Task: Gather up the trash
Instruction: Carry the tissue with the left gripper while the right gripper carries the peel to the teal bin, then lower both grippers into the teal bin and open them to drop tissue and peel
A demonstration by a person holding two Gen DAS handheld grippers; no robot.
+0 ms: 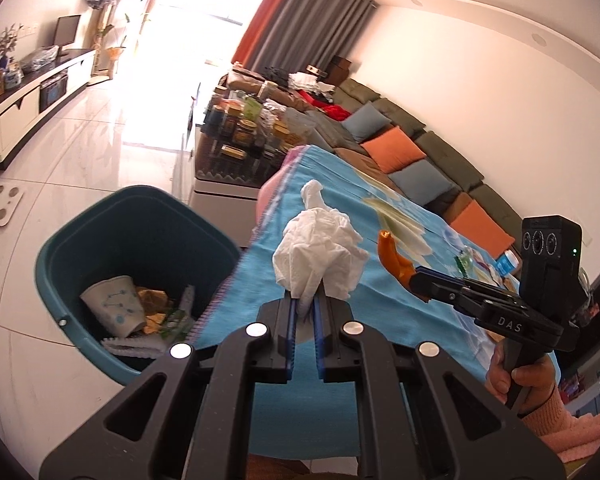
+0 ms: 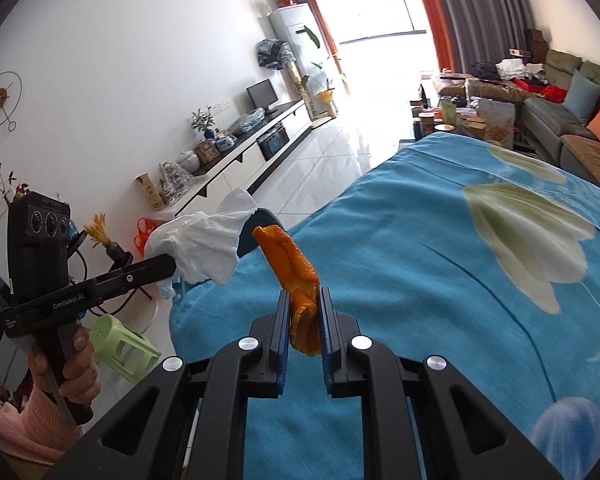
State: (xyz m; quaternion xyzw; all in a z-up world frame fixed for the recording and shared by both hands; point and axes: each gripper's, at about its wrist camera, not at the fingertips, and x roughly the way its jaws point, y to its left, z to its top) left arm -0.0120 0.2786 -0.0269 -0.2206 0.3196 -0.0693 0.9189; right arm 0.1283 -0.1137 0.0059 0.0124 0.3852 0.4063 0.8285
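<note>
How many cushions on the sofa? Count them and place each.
5 show in the left wrist view, along the sofa back: blue cushion, orange cushion, blue cushion, orange cushion, and a dark grey cushion. Clutter at the far end may hide more.

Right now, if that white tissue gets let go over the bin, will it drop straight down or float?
Probably float a bit. The tissue looks thin and crumpled, so it seems very light. It flops loosely above the left gripper, so it is soft, not stiff. It could drift and miss the bin, which sits off to the side.
</note>
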